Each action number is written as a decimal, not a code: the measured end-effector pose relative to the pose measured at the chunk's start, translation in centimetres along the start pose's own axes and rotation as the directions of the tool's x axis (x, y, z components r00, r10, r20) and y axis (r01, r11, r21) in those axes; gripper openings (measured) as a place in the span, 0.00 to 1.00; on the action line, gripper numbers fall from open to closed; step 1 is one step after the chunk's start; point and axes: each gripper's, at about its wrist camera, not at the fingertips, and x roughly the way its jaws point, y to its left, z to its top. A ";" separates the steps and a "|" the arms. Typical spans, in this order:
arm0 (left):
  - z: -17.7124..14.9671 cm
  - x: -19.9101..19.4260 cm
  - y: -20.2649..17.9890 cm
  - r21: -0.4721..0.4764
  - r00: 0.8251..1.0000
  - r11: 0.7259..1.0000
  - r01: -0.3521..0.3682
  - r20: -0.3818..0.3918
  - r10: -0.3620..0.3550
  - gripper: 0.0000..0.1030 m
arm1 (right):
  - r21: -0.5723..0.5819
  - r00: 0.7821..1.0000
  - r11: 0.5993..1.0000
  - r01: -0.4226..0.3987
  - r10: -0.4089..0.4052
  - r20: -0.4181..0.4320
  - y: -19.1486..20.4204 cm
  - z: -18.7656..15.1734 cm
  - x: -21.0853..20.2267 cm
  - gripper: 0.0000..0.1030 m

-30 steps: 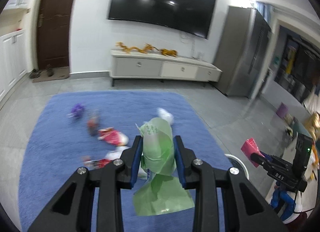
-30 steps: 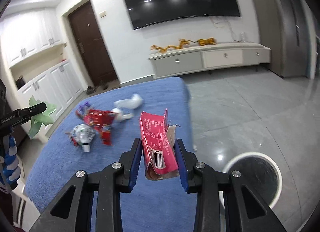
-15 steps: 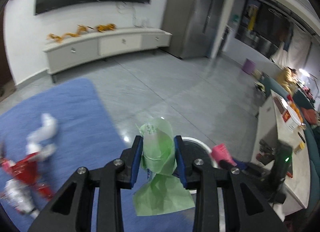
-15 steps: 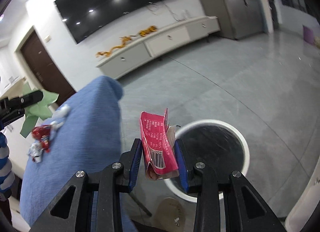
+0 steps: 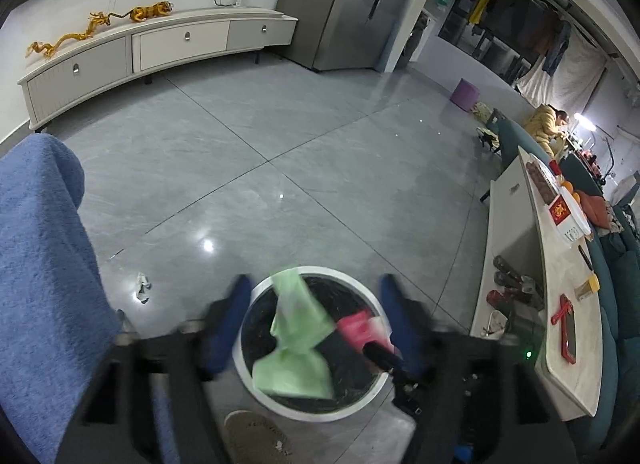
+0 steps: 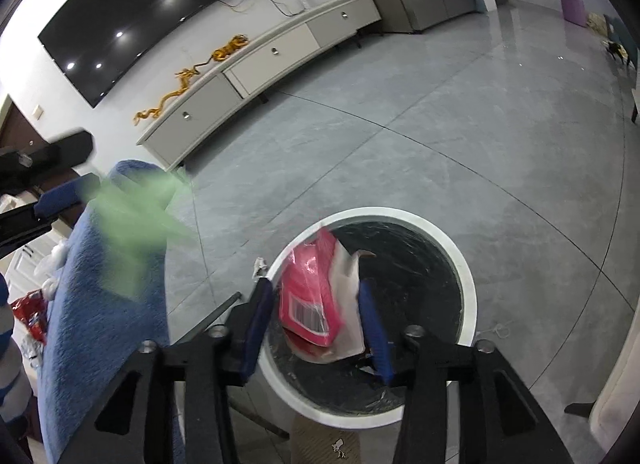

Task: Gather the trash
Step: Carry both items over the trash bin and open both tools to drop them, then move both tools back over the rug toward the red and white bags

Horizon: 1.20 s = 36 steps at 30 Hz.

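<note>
**Spotter:** Start at your own fingers. What sits between them?

**Operator:** On my right gripper [image 6: 316,328] the fingers are spreading. The pink wrapper [image 6: 308,296] stands between the blue pads, its long side running away from me and up, with its pale lining leaning on the right pad. I judge the pads no longer pinch it. Directly below is the black liner of the white-rimmed bin [image 6: 466,264], so the wrapper lies over the opening, toward its near-left rim.

**Spotter:** And the left?

**Operator:** My left gripper [image 5: 316,324] is opening too, the fingers wide and blurred. The green bag [image 5: 298,340] hangs free between them, touching neither pad as far as I can tell, its long axis pointing down into the same bin [image 5: 256,384]. In that view the tip of the right tool with the pink wrapper [image 5: 358,328] shows just beside the green one.

**Spotter:** Which hand is nearer?

**Operator:** Both are above the mouth. Farther off, a small scrap [image 5: 142,286] lies on the floor beside the bin, and more litter rests on the blue cloth-covered desk [image 6: 104,304] at my left.
</note>
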 end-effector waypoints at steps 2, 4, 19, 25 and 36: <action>0.2 0.7 -0.1 -0.002 1.000 1.000 0.008 -0.006 -0.008 0.67 | 0.010 1.000 1.000 0.005 -0.005 -0.001 -0.2 0.0 0.2 0.48; 0.0 0.8 -0.2 -0.003 1.000 1.000 0.007 -0.007 -0.007 0.67 | 0.018 1.000 1.000 0.011 -0.010 -0.003 -0.4 0.0 0.3 0.48; -3.5 -6.5 -0.1 0.041 0.996 0.997 -0.061 0.074 0.058 0.67 | -0.006 0.998 0.999 0.034 -0.034 0.055 1.4 -0.2 -4.5 0.48; -5.2 -11.5 0.7 0.043 0.988 0.996 -0.080 0.134 0.074 0.67 | -0.047 0.994 0.999 0.018 -0.013 0.111 4.4 0.0 -7.8 0.48; -8.9 -21.8 5.2 -0.043 0.958 0.994 -0.105 0.265 0.113 0.67 | -0.169 0.978 0.985 -0.018 0.052 0.201 11.7 -0.2 -13.5 0.48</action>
